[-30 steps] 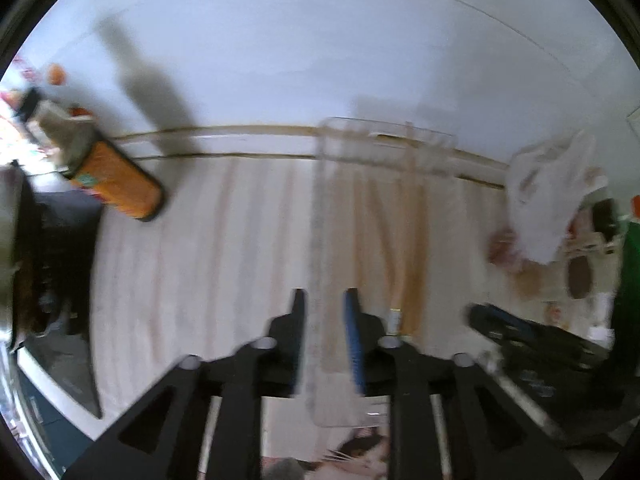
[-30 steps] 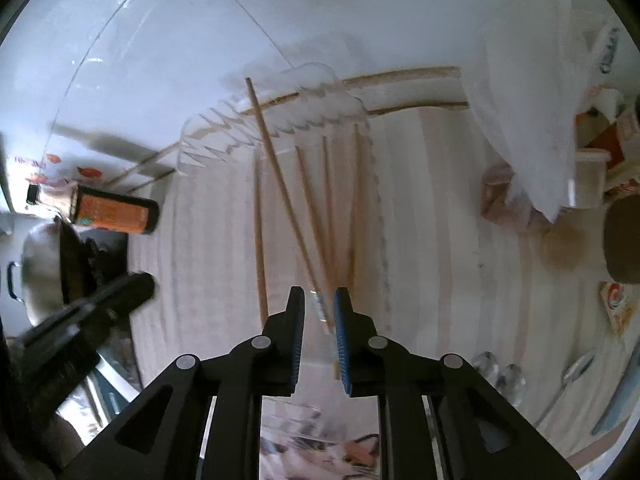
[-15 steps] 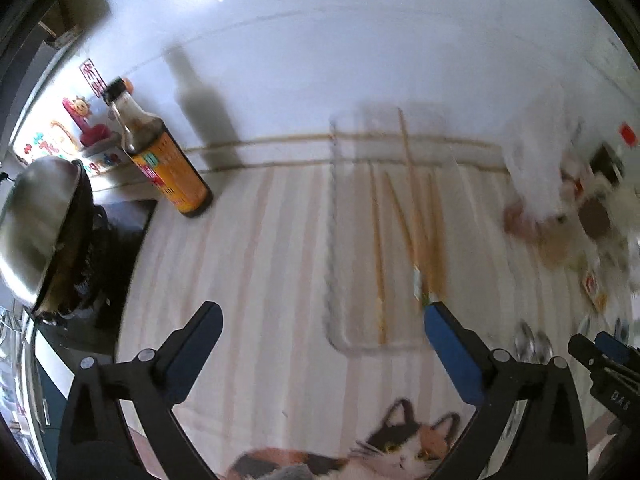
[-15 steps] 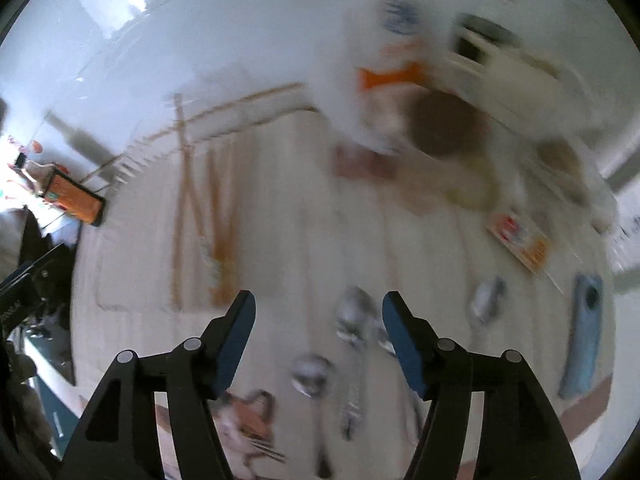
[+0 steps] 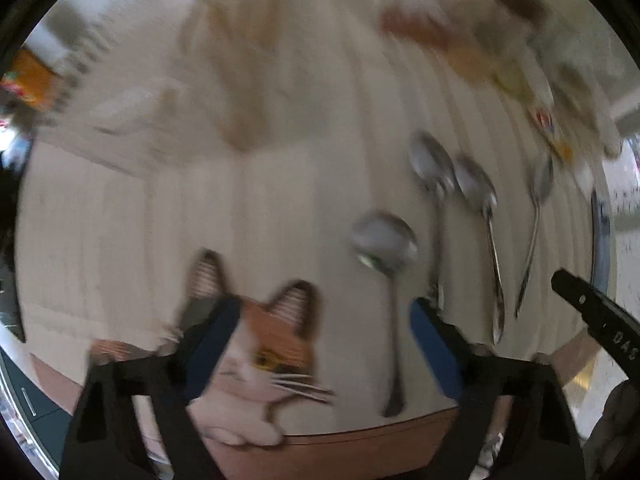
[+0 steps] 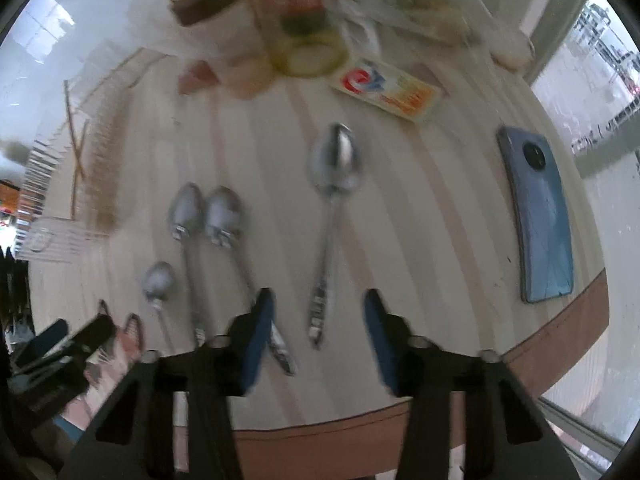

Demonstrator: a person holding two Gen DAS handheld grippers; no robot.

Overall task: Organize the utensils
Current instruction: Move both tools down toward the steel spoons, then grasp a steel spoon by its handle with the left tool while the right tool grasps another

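Note:
Several metal spoons lie on the striped table. In the right wrist view a large spoon (image 6: pixel 334 184) lies alone, its handle between my open right gripper (image 6: pixel 318 332) fingers; two spoons (image 6: pixel 208 216) lie side by side to its left and a small spoon (image 6: pixel 159 280) further left. In the left wrist view my left gripper (image 5: pixel 324 340) is open and empty over a cat picture, with the small spoon (image 5: pixel 384 248) just ahead between its fingers and the other spoons (image 5: pixel 452 176) to the right. The clear tray with chopsticks (image 6: pixel 76 160) is at far left.
A blue phone (image 6: pixel 540 216) lies at the right near the table edge. A card packet (image 6: pixel 386 90), jars and bags crowd the back. The brown table border (image 6: pixel 560 344) runs along the front. The right gripper's tip (image 5: pixel 592 320) shows at the left view's right edge.
Both grippers opened wide and swung away from the chopstick tray to the right, toward the spoons near the table's front edge. Both views are blurred by motion.

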